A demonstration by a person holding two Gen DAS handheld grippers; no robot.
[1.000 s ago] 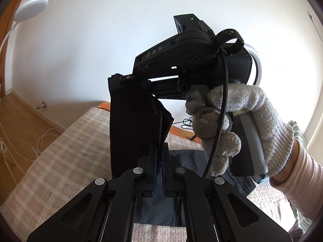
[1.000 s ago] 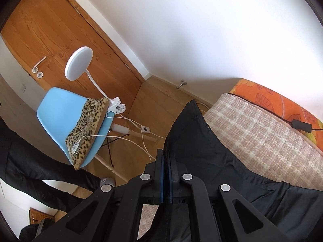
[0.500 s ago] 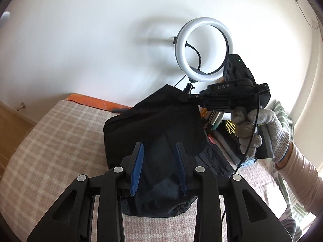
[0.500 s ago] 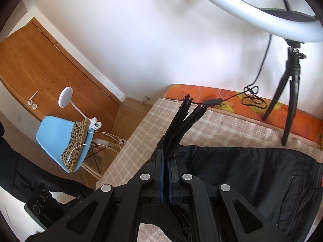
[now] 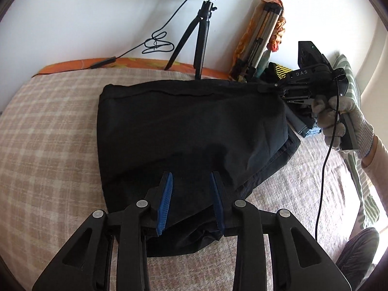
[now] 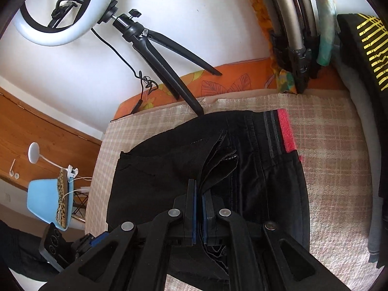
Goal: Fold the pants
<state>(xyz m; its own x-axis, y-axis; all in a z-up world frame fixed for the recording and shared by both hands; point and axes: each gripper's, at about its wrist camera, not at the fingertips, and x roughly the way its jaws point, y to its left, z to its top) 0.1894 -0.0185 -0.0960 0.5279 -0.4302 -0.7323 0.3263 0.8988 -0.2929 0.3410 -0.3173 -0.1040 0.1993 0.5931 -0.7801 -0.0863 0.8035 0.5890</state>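
room: white wall behind a bed [image 5: 48, 131] with a checked beige cover; ring light [image 6: 48, 31] on a tripod at the far edge, wooden door and blue chair [image 6: 46, 198] off to one side.
pants: black pants [image 5: 189, 126] lie on the bed, legs doubled over the waist part.
left tool: left tool [image 5: 191, 201] is spread just above the near edge, nothing pinched.
right tool: right tool [image 6: 199, 208] is pressed together on a hem layer at the far corner.
progress: one fold looks laid; that corner is not yet released, smoothing and probably another fold remain.
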